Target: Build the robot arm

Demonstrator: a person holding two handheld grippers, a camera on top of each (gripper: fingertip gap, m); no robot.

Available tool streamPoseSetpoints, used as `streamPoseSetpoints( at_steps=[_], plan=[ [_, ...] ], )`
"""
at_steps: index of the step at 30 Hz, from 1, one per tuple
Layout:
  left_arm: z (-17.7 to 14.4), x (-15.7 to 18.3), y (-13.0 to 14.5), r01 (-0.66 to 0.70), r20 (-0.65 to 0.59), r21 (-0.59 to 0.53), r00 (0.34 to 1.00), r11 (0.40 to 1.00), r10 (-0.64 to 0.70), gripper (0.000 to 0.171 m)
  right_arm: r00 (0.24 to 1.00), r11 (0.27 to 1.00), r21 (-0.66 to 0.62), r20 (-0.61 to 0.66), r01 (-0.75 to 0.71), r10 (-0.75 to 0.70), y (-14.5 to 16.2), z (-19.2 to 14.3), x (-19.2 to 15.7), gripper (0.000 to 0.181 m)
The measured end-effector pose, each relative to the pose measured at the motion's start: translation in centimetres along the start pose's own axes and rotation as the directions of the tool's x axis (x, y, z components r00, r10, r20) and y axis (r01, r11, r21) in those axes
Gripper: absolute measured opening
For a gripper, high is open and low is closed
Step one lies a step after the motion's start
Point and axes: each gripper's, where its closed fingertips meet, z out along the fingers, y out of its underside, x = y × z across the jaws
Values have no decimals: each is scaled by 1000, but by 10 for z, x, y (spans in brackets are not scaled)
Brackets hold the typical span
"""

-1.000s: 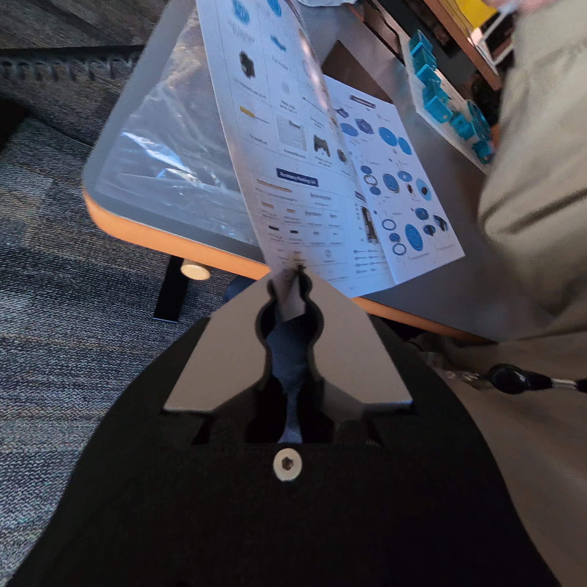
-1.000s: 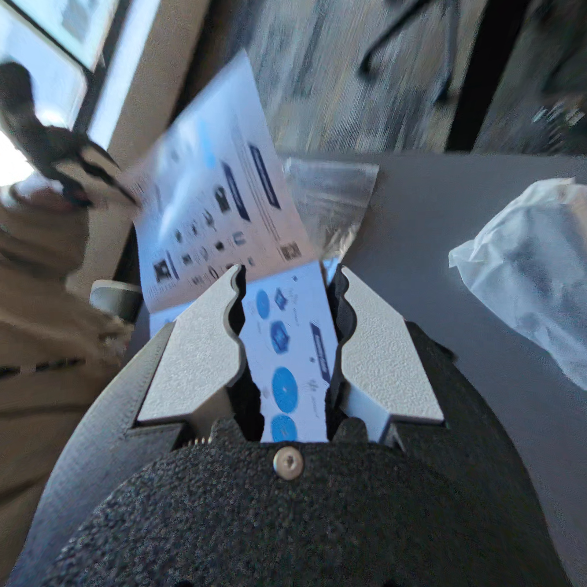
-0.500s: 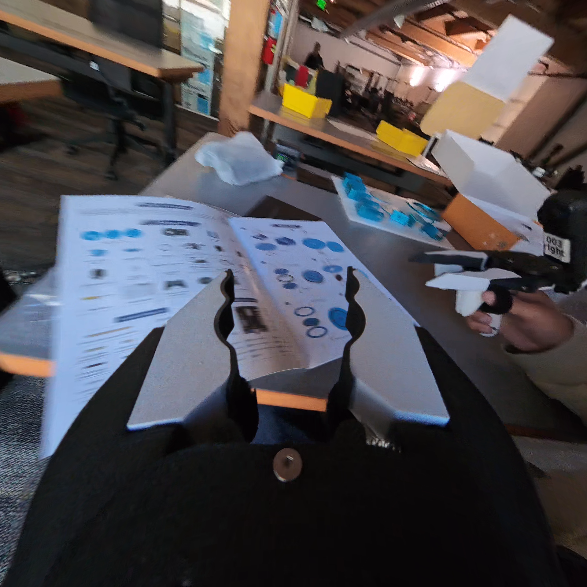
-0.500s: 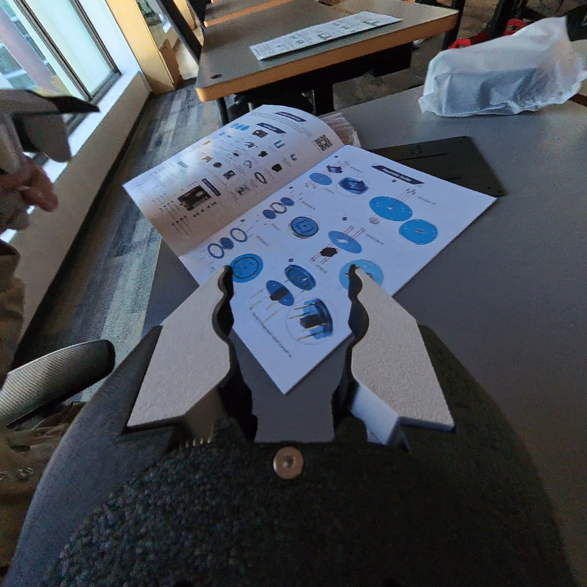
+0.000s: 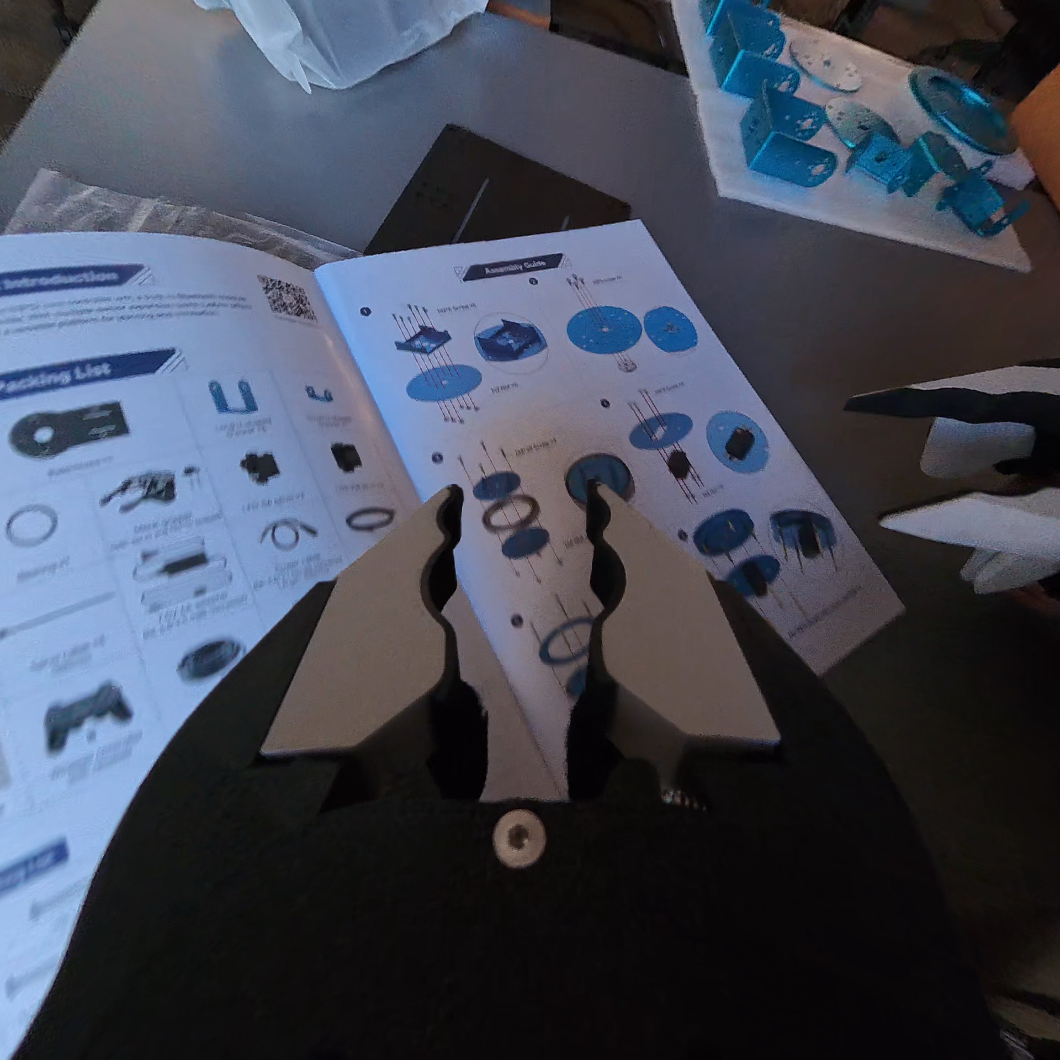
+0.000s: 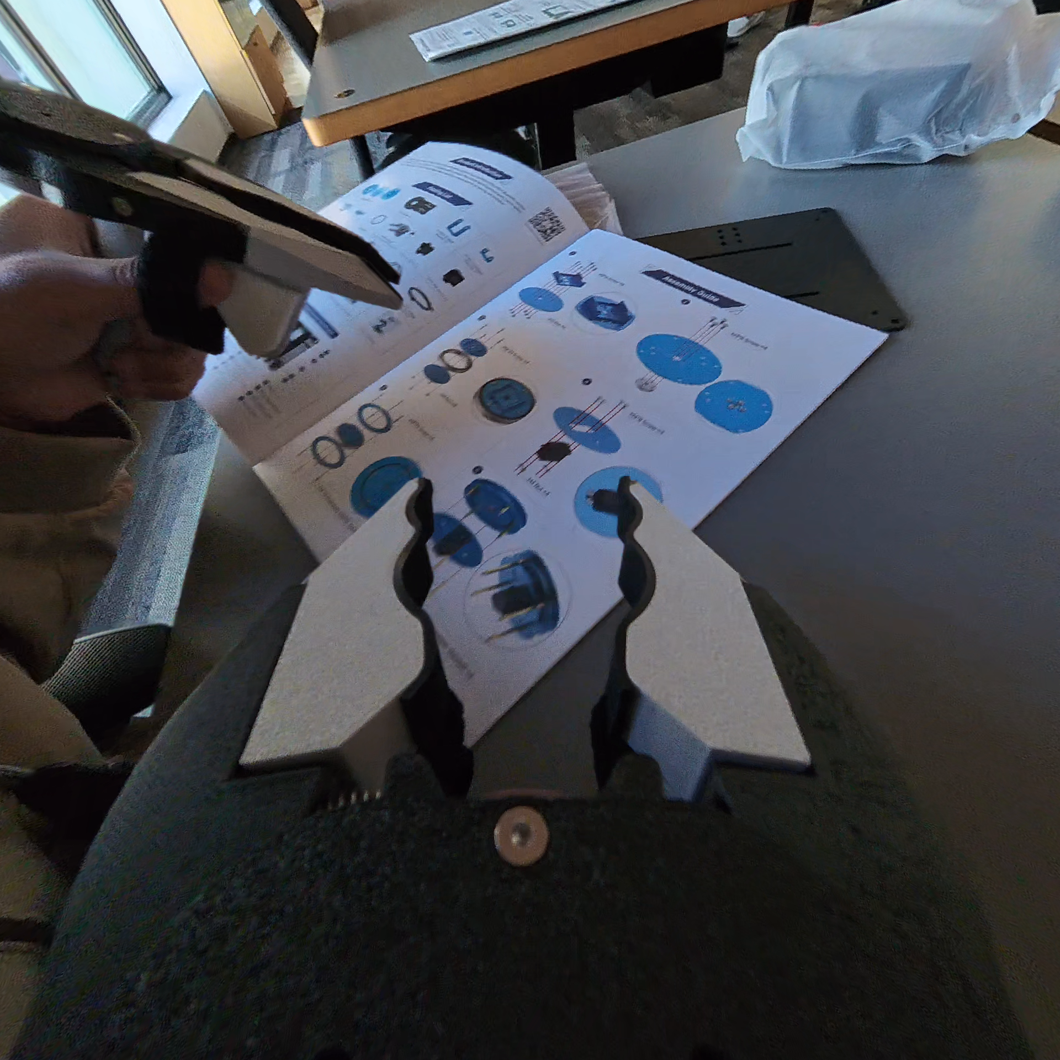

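My left tongs point(image 5: 522, 493) hang spread and empty above the open white paper booklet with blue diagrams point(image 5: 573, 355), over its right-hand page near the fold; my right tongs point(image 6: 525, 487) are also parted, holding nothing, over that page's near corner; the booklet lies flat on the grey table point(image 6: 918, 516), its far edge overlapping a flat black metal plate point(image 6: 803, 258); a crumpled white plastic bag point(image 6: 895, 86) sits beyond; blue metal brackets point(image 5: 763, 86) rest on a white sheet point(image 5: 860, 195)

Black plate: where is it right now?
The black plate lies flat on the grey table, its near edge tucked under the open booklet's far edge. The white bag sits beyond it.
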Motion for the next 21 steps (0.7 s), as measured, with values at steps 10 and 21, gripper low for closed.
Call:
streamPoseSetpoints(
  at_steps=[10,21],
  plan=[
    [50,-10,-4,69,93,-131,994,989,-58,45,999,1000,-24,-40,10,-11,-13,32,37,60],
    [36,-2,11,96,160,-161,985,982,-70,46,998,999,-3,-40,-45,45,-4,12,48,58]
  ],
)
